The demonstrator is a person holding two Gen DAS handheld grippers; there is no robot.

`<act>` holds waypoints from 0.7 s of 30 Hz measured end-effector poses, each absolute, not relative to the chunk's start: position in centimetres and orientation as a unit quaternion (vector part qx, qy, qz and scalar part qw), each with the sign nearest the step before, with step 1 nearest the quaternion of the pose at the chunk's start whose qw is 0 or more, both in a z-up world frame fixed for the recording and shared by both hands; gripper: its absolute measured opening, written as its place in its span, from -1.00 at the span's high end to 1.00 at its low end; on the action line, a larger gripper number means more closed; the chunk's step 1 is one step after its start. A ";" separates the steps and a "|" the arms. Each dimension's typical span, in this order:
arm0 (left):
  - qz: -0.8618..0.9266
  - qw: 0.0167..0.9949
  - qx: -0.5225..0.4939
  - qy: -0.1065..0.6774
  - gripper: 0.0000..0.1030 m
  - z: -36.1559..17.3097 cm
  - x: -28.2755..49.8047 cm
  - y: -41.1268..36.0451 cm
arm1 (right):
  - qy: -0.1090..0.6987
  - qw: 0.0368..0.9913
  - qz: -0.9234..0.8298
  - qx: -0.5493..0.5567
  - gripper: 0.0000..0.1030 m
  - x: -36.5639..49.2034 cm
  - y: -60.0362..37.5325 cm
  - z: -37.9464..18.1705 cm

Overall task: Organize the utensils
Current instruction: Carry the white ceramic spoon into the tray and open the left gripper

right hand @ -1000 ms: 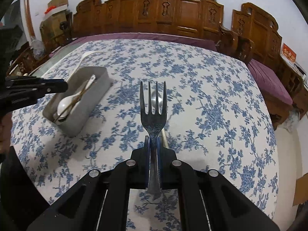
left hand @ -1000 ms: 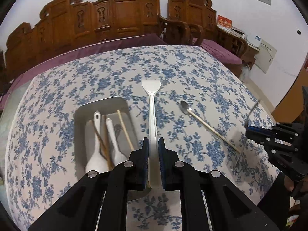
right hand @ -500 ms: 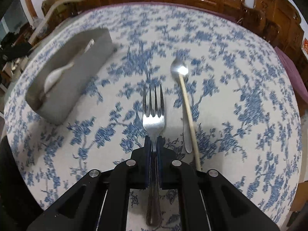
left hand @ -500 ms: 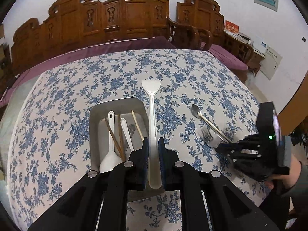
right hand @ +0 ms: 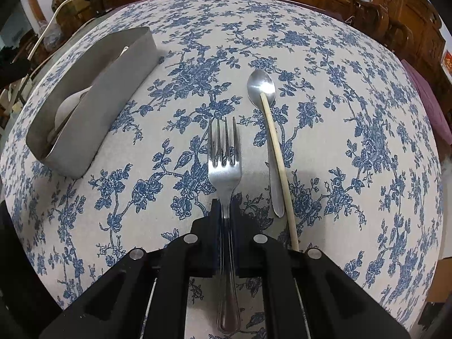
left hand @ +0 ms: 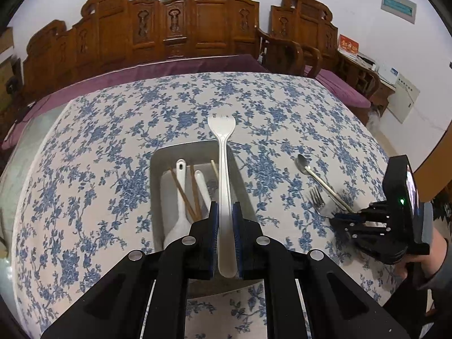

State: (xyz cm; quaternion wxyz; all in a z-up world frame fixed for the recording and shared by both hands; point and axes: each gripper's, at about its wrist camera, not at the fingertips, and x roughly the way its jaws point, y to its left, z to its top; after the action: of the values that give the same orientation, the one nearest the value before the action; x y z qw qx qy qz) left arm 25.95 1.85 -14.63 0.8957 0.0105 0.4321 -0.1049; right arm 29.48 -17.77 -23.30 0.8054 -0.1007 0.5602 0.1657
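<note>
My left gripper [left hand: 225,207] is shut on a long white plastic fork [left hand: 223,152] and holds it above the right side of the grey tray [left hand: 158,166]. The tray holds white spoons [left hand: 180,186] and brown chopsticks [left hand: 193,189]. My right gripper [right hand: 225,206] is shut on a metal fork [right hand: 224,163], low over the tablecloth; it also shows in the left wrist view [left hand: 343,217]. A metal spoon [right hand: 261,87] lies right of the metal fork with a pale chopstick [right hand: 278,163] across it.
The round table has a blue floral cloth [left hand: 113,130]. The grey tray shows at the left in the right wrist view [right hand: 93,104]. Carved wooden chairs [left hand: 197,19] stand behind the table. A person's hand [left hand: 423,262] holds the right gripper at the table's right edge.
My left gripper has shifted left, so the white fork now hangs over the tray's right side. My right gripper has lowered the metal fork down beside the spoon.
</note>
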 end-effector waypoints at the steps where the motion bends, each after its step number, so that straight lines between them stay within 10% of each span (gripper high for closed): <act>1: -0.102 0.895 0.010 0.433 0.82 -14.8 26.1 2.1 | 0.559 0.806 0.164 -0.101 0.84 29.5 -17.7 -23.3; 21: -0.080 0.878 0.001 0.471 0.81 -18.8 27.9 4.4 | 0.462 0.848 0.249 -0.080 0.85 30.8 -9.9 -12.4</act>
State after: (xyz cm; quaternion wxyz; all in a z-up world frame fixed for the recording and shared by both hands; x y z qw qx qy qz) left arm 27.86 4.41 -18.78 0.8784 0.0009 0.4712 -0.0797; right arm 30.76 -9.92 -12.39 0.8477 -0.0799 0.4618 0.2487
